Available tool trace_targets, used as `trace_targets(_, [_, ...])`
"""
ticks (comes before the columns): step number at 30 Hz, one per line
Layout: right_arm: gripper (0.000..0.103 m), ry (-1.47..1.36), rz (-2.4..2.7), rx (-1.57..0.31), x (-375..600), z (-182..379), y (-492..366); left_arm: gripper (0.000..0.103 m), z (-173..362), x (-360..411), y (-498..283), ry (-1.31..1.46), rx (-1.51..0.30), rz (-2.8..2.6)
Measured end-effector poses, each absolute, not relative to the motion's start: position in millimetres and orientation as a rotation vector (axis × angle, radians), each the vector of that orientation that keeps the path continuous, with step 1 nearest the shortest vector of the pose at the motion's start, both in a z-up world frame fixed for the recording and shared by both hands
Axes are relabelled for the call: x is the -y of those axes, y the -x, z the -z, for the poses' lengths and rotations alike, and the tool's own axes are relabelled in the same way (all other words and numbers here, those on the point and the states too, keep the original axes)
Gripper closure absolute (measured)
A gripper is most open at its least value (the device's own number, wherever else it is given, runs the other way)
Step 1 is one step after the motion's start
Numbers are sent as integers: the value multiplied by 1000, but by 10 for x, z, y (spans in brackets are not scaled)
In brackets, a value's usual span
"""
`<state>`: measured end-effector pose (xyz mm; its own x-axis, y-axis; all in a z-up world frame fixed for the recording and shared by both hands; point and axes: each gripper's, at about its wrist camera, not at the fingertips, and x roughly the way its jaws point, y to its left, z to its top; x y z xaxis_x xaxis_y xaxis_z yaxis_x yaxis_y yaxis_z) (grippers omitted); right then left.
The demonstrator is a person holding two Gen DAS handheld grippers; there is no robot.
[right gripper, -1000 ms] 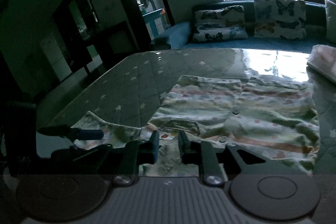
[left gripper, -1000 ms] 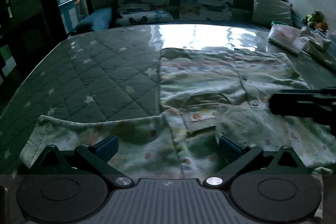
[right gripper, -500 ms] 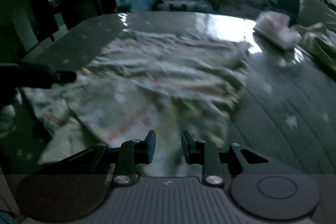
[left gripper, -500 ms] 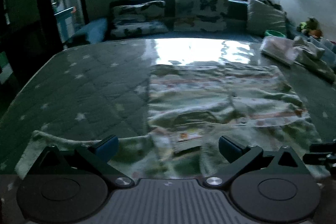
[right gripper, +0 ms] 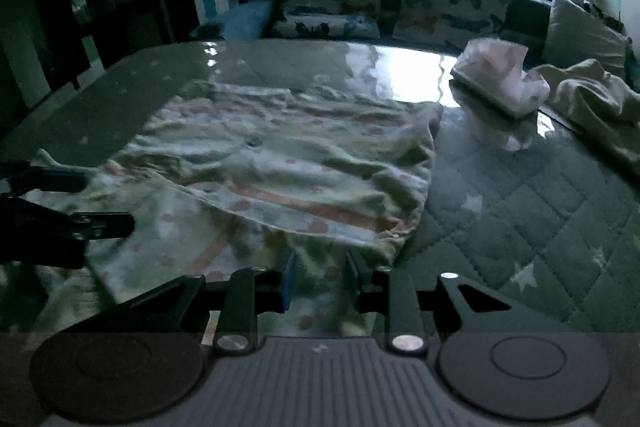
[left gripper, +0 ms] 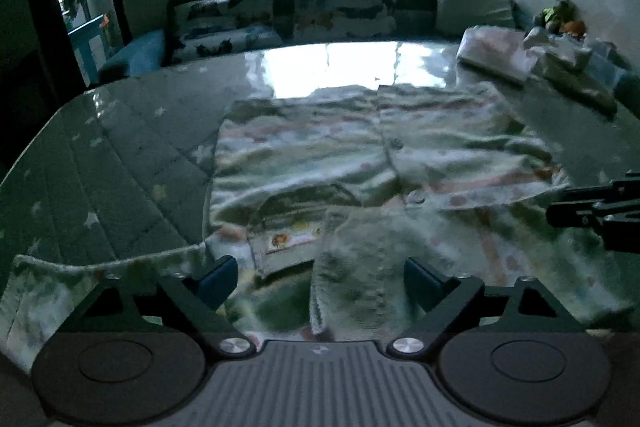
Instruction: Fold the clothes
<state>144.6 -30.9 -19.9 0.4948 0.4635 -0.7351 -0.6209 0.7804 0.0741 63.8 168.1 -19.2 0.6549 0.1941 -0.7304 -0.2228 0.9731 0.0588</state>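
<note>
Left gripper [left gripper: 320, 277], jaws wide apart, hovers over the spread garment [left gripper: 360, 163].
</note>
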Motion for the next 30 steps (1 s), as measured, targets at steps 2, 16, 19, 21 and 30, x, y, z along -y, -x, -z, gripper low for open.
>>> trace_targets(2, [71, 221, -665, -823, 290, 230, -1443, 11, 234, -1705, -627, 39, -834, -243])
trace_targets(16, [50, 314, -866, -723, -347, 134, -939, 9, 6, -2355, -121, 140, -777, -456])
trace_targets(19, [50, 330, -897, -730, -474, 185, -885, 9, -7, -2603, 42, 160, -770, -540])
trace_targets(21, [50, 351, -913, -750, -564, 250, -856, 9, -10, -2776, 146, 176, -767, -601])
trace_targets(30, [48, 352, -922, -752, -569, 253, -818, 10, 29, -3448, 517, 224, -749, -870])
